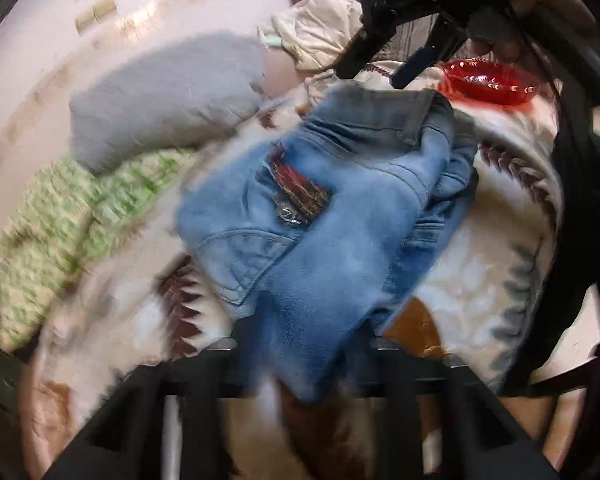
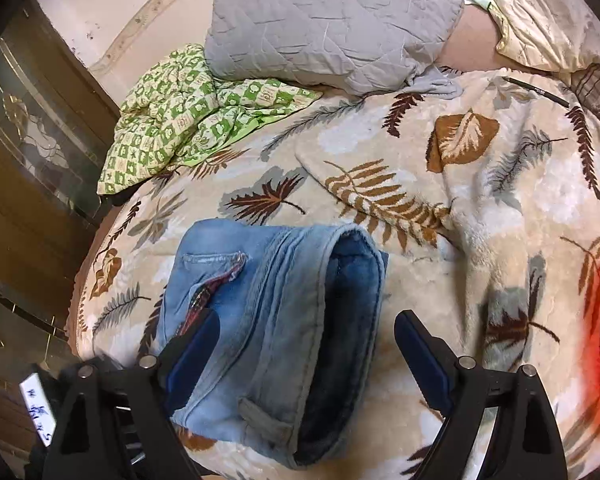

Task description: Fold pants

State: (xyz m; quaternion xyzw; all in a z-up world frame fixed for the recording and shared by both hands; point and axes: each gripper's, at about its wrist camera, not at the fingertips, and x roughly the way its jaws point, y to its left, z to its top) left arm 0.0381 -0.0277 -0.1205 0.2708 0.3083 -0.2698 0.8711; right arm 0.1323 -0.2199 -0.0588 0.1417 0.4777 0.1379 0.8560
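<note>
Right wrist view looks down on a bed covered by a cream blanket (image 2: 480, 208) printed with brown and grey leaves; wide bare blanket lies ahead and to the right, while the bed's left edge drops off beside a dark wooden cabinet (image 2: 24, 152). Toward the far edge sit a grey pillow (image 2: 332, 24), a green checked cloth (image 2: 180, 116) and a cream pillow (image 2: 540, 20), all well apart from the pants. The right gripper (image 2: 306, 356) has its jaws spread wide, holding nothing; the folded blue pants (image 2: 276, 320) lie on the blanket between them, the left finger over the denim near the pocket, the right finger over bare blanket just beside the open waistband. Left wrist view is heavily blurred: the pants (image 1: 320, 208) lie bunched in the middle of the blanket (image 1: 480, 264), with a red dish (image 1: 488, 80) beyond them near the right gripper (image 1: 384, 68) and the hand (image 1: 540, 8) gripping it. The left gripper (image 1: 300, 364) has denim reaching down between its fingers at the bottom edge, but blur hides whether the jaws pinch it.
</note>
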